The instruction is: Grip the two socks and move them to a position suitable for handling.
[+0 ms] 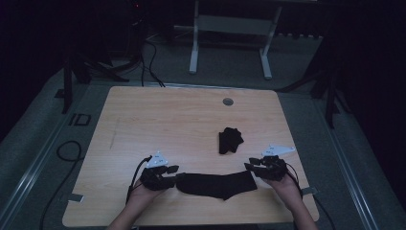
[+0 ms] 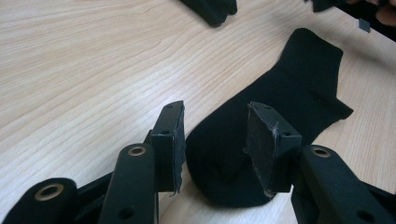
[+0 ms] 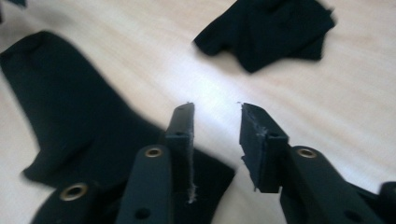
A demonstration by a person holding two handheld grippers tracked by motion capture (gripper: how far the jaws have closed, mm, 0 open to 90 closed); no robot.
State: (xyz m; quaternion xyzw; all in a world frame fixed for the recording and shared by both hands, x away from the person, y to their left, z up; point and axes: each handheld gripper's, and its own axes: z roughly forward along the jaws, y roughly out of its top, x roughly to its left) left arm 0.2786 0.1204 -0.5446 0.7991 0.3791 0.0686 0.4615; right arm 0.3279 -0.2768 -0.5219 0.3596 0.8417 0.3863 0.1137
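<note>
a black sock [image 1: 218,184] lies flat and stretched out along the near edge of the wooden table [image 1: 167,120], between the two hands; the left gripper [image 1: 168,176] sits at the sock's left end, its jaws partly apart with the toe lying between the pads but not pinched. the right gripper [image 1: 253,166] hangs just off the sock's right end, jaws partly open and holding nothing; a second, crumpled black sock [image 1: 229,139] lies farther back, right of the middle.

A crumpled black sock [image 1: 230,139] lies mid-table on the wooden table [image 1: 158,120] — a grey grommet [image 1: 228,101] near its far edge.
</note>
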